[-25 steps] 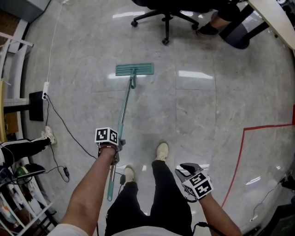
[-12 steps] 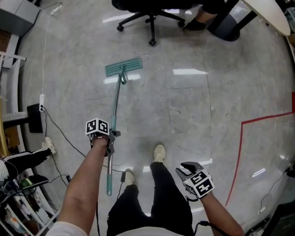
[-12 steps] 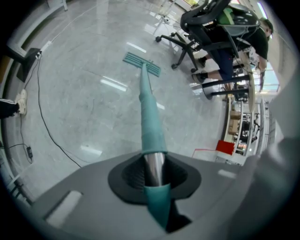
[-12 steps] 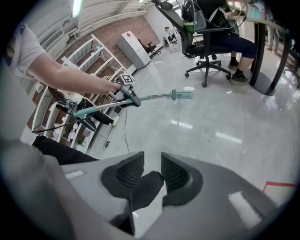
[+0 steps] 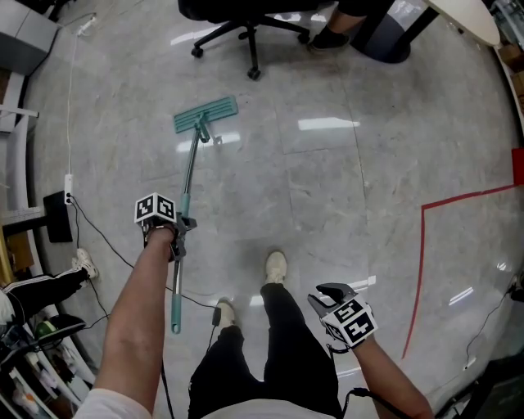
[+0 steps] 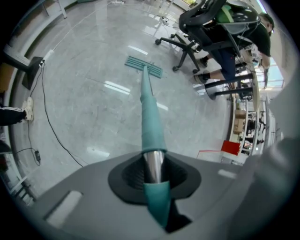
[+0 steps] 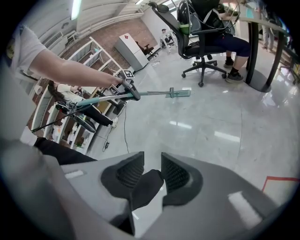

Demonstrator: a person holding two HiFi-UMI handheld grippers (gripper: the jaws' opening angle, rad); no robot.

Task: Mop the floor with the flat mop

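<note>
The flat mop lies with its teal head (image 5: 205,114) on the grey floor ahead of me, its handle (image 5: 187,184) slanting back towards my left side. My left gripper (image 5: 176,229) is shut on the handle about two thirds of the way down. In the left gripper view the metal and teal handle (image 6: 150,117) runs out from between the jaws to the mop head (image 6: 143,67). My right gripper (image 5: 327,292) hangs low at my right side, jaws close together with nothing held. The right gripper view shows the mop head (image 7: 180,93) and the left gripper (image 7: 131,91) from the side.
A black office chair (image 5: 246,24) with a seated person stands just beyond the mop head. A black cable (image 5: 98,237) and power strip (image 5: 67,182) trail along the left. Red tape (image 5: 422,245) marks the floor at right. Shelves stand at lower left.
My left gripper has pushed forward and to the left with the handle, and the mop head has slid a little leftward and turned. The right gripper has hardly moved.
</note>
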